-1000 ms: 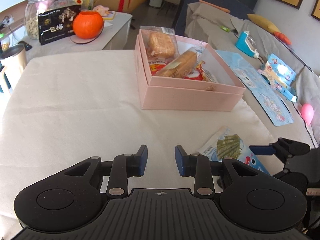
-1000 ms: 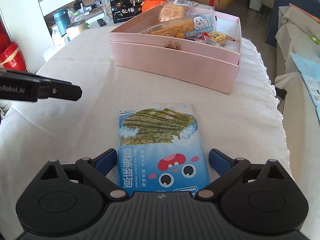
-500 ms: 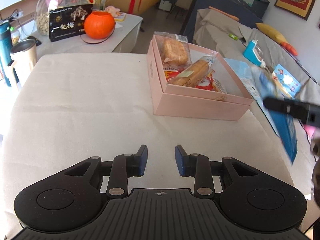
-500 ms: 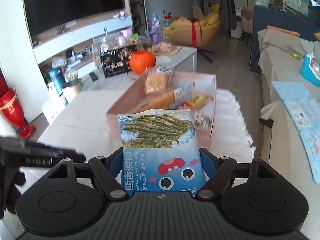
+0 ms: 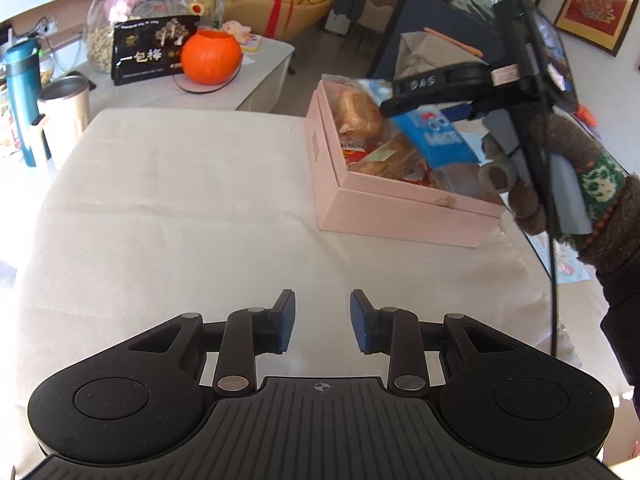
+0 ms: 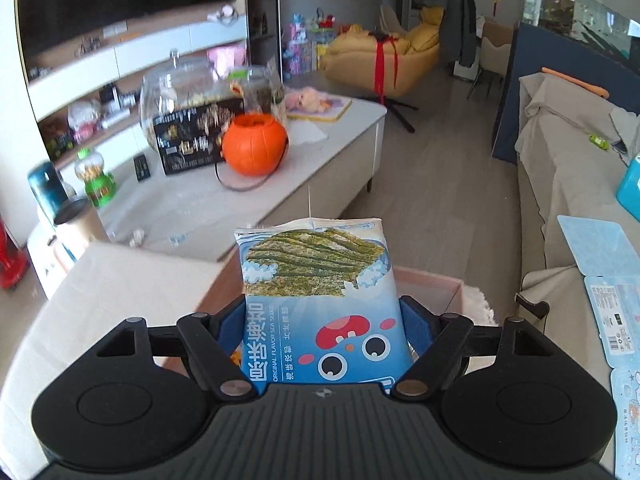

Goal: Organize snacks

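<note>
light: bright daylight, left glare | blur: right wrist view's left side smeared; edges: fisheye-bent

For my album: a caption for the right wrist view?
Right gripper carries a seaweed snack packet above the pink box.

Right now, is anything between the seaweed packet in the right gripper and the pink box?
Nothing visible. The seaweed packet hangs over the open pink box; bread packs already lie inside. The left gripper is empty, away from it.

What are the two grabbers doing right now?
Left gripper: open, holding nothing.
Right gripper: closed on the blue seaweed snack bag, above the pink box.
</note>
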